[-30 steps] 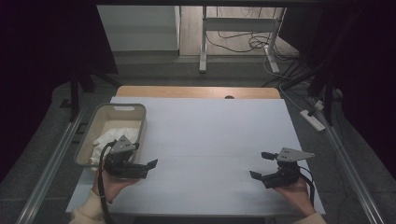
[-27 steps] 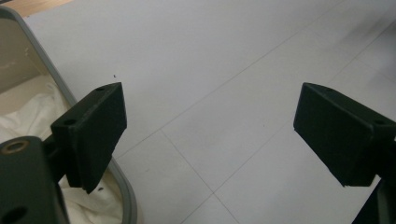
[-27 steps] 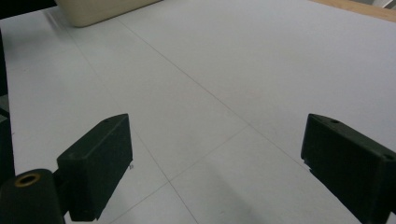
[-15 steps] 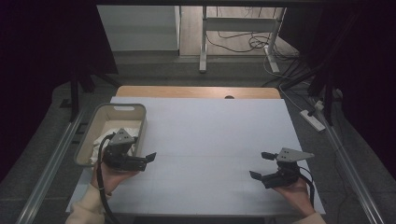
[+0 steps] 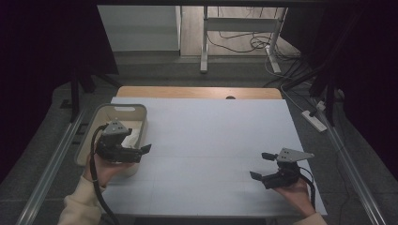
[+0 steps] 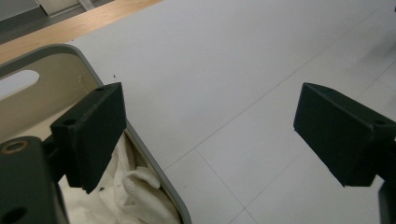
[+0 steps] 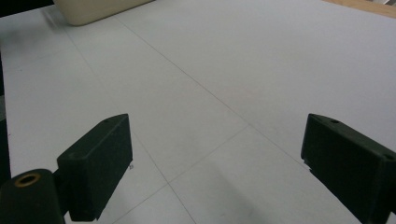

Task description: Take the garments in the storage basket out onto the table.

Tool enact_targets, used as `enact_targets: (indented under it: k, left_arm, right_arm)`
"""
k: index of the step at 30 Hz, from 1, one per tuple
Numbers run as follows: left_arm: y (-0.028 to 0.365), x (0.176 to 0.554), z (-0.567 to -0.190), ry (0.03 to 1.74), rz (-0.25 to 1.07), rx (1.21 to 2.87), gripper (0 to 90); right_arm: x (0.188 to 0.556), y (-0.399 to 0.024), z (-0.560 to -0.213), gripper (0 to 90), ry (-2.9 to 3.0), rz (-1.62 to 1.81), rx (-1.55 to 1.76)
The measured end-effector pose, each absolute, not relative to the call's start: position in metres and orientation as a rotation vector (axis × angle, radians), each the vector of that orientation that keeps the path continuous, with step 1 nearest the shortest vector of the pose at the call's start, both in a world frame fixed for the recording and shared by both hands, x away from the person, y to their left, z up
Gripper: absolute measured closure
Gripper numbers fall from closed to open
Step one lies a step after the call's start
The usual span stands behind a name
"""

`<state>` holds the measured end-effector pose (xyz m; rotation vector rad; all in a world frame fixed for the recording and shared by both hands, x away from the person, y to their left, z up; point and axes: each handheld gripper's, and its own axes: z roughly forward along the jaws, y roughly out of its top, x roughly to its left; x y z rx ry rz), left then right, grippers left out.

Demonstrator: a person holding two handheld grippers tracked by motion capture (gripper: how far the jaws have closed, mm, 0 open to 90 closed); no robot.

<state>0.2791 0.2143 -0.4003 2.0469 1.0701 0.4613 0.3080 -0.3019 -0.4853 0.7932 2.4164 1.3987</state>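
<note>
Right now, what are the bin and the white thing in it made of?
Bin: looks like beige moulded plastic, matte, with a smooth rounded rim and a cut-out handle slot. White thing: seems soft cloth, with crumpled folds and a stitched hem; which fabric is unclear.

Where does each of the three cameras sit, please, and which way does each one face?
High view: above the person's side, looking forward and down on the table; both forearms, the left gripper and the right gripper show.
Left gripper view: rides the left gripper, over the bin edge, facing across the table; open jaws show.
Right gripper view: rides the right gripper, low over the table, facing the far bin; open jaws show.
Shared: the high and left gripper views both show the white cloth in the bin.
</note>
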Motion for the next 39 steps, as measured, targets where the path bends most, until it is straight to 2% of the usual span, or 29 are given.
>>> enact_targets:
  k: [13, 16, 23, 39]
  left_arm:
    - [0.239, 0.283, -0.413, 1.166, 0.469, 2.014, 10.1]
    - [0.246, 0.285, -0.414, 1.168, 0.432, 2.001, 9.7]
    - [0.254, 0.287, -0.416, 1.215, 0.475, 2.018, 9.7]
    - [0.286, 0.295, -0.425, 1.323, 0.48, 1.997, 9.4]
  right_arm:
    - [0.307, -0.299, -0.49, 8.8, 2.448, 1.375, 0.792]
    - [0.307, -0.3, -0.49, 8.8, 2.446, 1.372, 0.792]
    - [0.306, -0.301, -0.489, 8.8, 2.439, 1.361, 0.791]
    - [0.308, -0.3, -0.492, 8.8, 2.449, 1.324, 0.8]
